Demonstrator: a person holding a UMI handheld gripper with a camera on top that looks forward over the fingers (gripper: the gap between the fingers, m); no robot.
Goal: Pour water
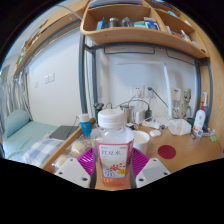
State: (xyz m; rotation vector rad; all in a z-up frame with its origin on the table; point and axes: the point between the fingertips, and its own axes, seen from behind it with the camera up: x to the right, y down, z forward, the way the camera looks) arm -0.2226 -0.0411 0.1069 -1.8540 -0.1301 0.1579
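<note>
gripper (112, 172) | two fingers, pale grey-white angular bodies, one at about 7 o'clock, one at about 5 o'clock | fingers (73, 168) with faceted outer edges, darker shading underneath | inner pads mostly hidden, colour cannot tell | no cables, screws or markings discernible

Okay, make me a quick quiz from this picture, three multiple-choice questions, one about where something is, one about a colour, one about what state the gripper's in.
1. Where is the bottle?
A. between the gripper fingers
B. on the top shelf
C. on the bed

2. What colour is the bottle's cap?
A. blue
B. white
C. black

3. How does the gripper stand?
A. wide open, nothing near it
B. shut on the bottle
C. out of view

Answers: 1 A, the bottle stands upright just above the two fingers. 2 B, the cap above the pink label is white. 3 B, both fingers press on the bottle's lower sides.
</note>
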